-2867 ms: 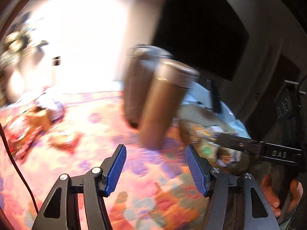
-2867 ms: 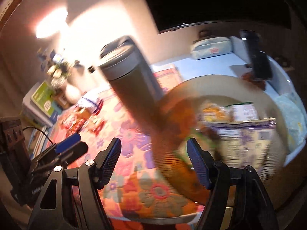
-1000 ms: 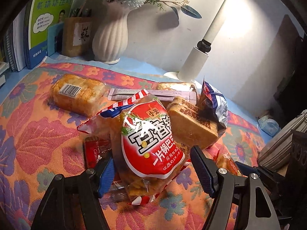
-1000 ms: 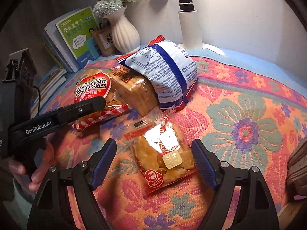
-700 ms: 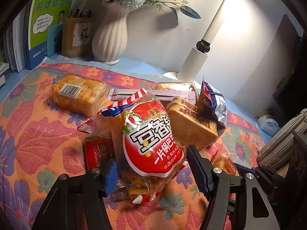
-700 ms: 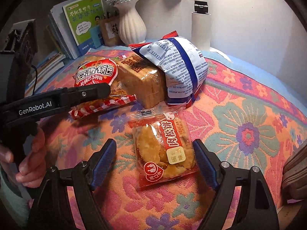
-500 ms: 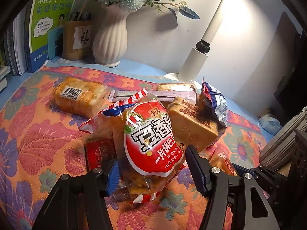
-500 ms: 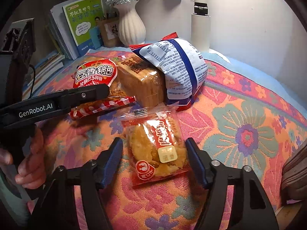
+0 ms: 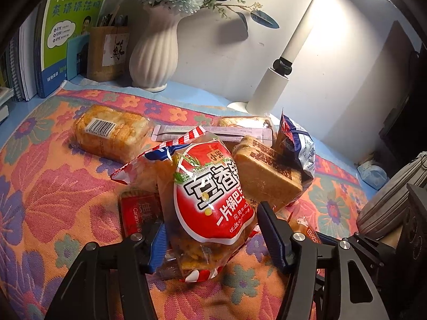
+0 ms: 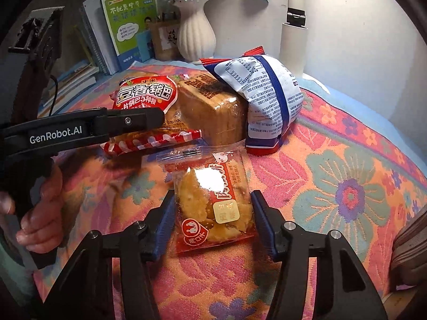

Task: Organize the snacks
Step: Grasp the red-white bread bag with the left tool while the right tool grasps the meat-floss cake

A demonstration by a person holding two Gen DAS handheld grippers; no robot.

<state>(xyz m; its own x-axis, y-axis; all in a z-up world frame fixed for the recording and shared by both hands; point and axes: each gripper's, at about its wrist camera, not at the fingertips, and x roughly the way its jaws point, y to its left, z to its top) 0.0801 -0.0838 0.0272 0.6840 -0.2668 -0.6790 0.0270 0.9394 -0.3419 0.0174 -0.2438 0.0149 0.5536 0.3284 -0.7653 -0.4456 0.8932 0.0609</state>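
Both tongs are clamped on snacks: the left gripper [image 9: 210, 236] pinches the red rice-crust bag [image 9: 213, 200], the right gripper [image 10: 212, 217] squeezes a clear cracker packet [image 10: 213, 202] on the flowered cloth [image 10: 347, 186]. Close behind crowd a wrapped cake block [image 10: 210, 109] and a blue-white bag [image 10: 267, 98] — with what may be a caramel packet [image 9: 137, 210] half buried underneath.

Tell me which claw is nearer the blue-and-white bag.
Right. The right claw, shut on a small cake packet, sits just in front of the blue-and-white bag; the left claw grips the red bag, beyond the bread.
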